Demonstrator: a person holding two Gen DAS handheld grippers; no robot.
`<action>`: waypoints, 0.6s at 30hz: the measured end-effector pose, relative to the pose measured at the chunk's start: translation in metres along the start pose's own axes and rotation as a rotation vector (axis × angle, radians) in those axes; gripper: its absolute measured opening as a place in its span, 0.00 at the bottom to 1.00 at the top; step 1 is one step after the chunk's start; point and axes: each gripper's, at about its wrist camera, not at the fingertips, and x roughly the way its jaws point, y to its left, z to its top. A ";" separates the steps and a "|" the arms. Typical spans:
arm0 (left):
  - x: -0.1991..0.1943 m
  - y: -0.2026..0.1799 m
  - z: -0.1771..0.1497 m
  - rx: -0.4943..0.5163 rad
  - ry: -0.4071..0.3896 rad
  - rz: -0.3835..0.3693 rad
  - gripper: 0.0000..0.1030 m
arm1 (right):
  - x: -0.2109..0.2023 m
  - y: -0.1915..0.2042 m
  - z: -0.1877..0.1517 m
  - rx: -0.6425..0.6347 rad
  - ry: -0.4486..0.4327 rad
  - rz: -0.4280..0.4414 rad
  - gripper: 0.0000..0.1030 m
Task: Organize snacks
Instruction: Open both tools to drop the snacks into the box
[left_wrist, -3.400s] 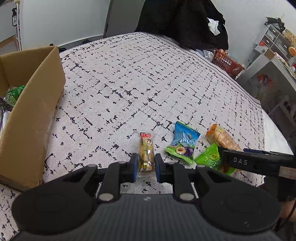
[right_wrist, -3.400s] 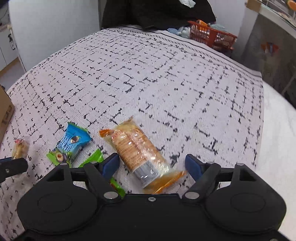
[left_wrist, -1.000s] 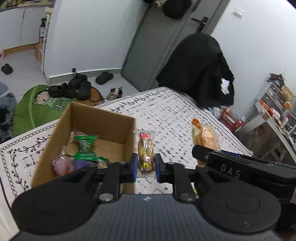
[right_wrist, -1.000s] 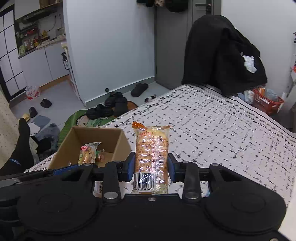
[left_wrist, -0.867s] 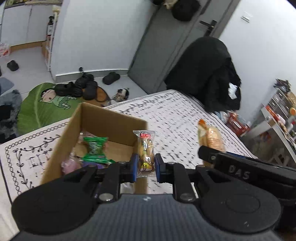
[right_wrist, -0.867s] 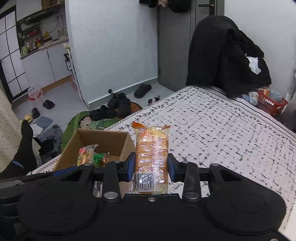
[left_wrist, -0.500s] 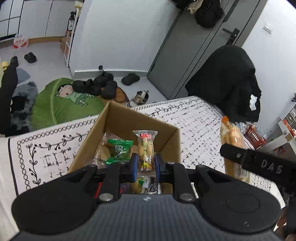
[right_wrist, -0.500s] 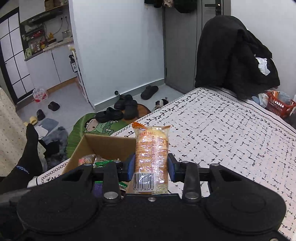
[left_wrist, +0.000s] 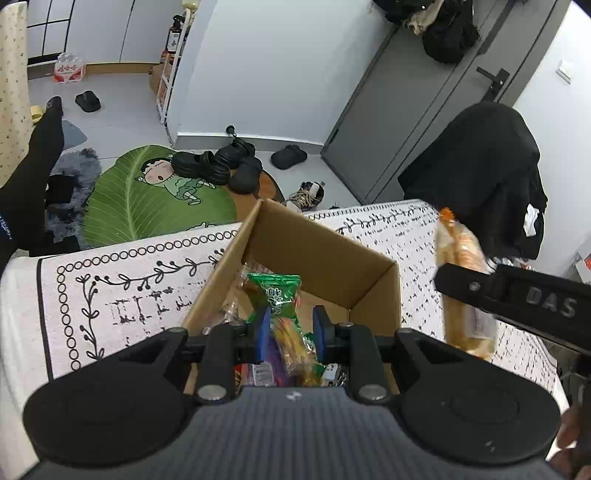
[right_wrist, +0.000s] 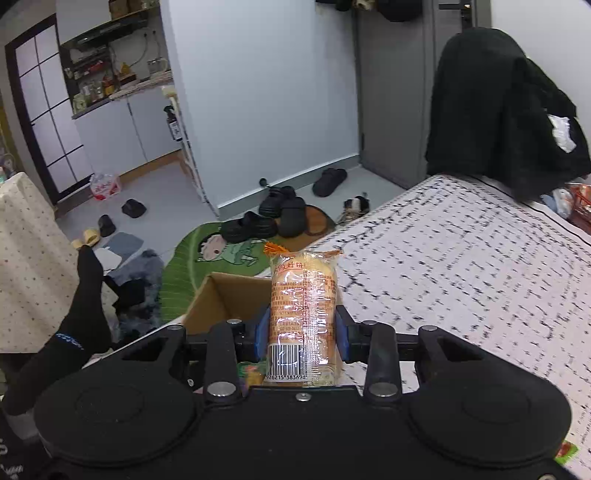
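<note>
We hold the left gripper (left_wrist: 288, 334) over the cardboard box (left_wrist: 317, 254) at the bed's (left_wrist: 129, 295) corner; its fingers are opening, and a small yellow snack (left_wrist: 291, 341) sits blurred between them, above the other packets inside. Our right gripper (right_wrist: 301, 334) has its fingers clamped on an orange biscuit pack (right_wrist: 303, 302), upright, just beside the box

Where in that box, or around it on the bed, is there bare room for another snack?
Inside the cardboard box, bare floor shows only toward the far right corner; its near and left side is heaped with snack packets. The bedspread is bare left of the box, out to its printed border, and right of it.
</note>
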 end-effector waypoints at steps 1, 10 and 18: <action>-0.002 0.001 0.001 -0.003 -0.004 0.003 0.23 | 0.001 0.002 0.002 0.004 0.003 0.011 0.34; -0.008 0.006 0.008 -0.021 -0.006 0.016 0.40 | -0.008 0.000 0.012 0.040 -0.032 0.024 0.61; -0.017 -0.010 0.008 0.007 -0.019 -0.009 0.79 | -0.028 -0.030 -0.004 0.082 -0.029 -0.044 0.76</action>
